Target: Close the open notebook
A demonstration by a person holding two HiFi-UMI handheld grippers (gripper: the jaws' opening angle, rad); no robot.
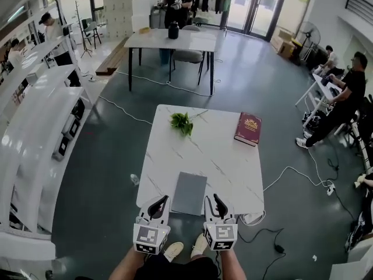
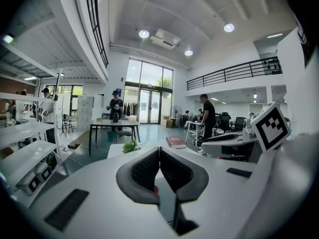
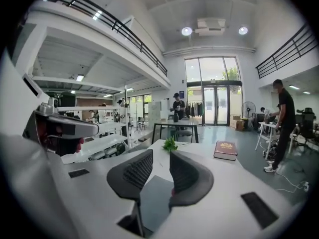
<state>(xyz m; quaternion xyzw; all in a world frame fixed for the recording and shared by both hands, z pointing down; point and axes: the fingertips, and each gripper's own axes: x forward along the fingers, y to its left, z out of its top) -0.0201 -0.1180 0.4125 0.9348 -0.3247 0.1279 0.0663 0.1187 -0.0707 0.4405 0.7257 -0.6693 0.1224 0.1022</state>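
The grey notebook (image 1: 189, 192) lies closed and flat at the near edge of the white marble table (image 1: 221, 156). My left gripper (image 1: 158, 202) hovers just off the notebook's near left corner. Its jaws meet at the tips with nothing between them (image 2: 159, 156). My right gripper (image 1: 217, 202) hovers off the near right corner. A gap shows between its jaws and nothing is in it (image 3: 161, 166). Through that gap the grey cover (image 3: 154, 198) shows below. Both grippers point almost level over the table.
A red book (image 1: 248, 128) lies at the table's far right and a green sprig (image 1: 182, 123) at its far middle. Beyond stands a black-legged table (image 1: 145, 39) with a dark jar (image 1: 173, 30) and a person behind it. White shelves (image 1: 35, 127) line the left; cables cross the floor.
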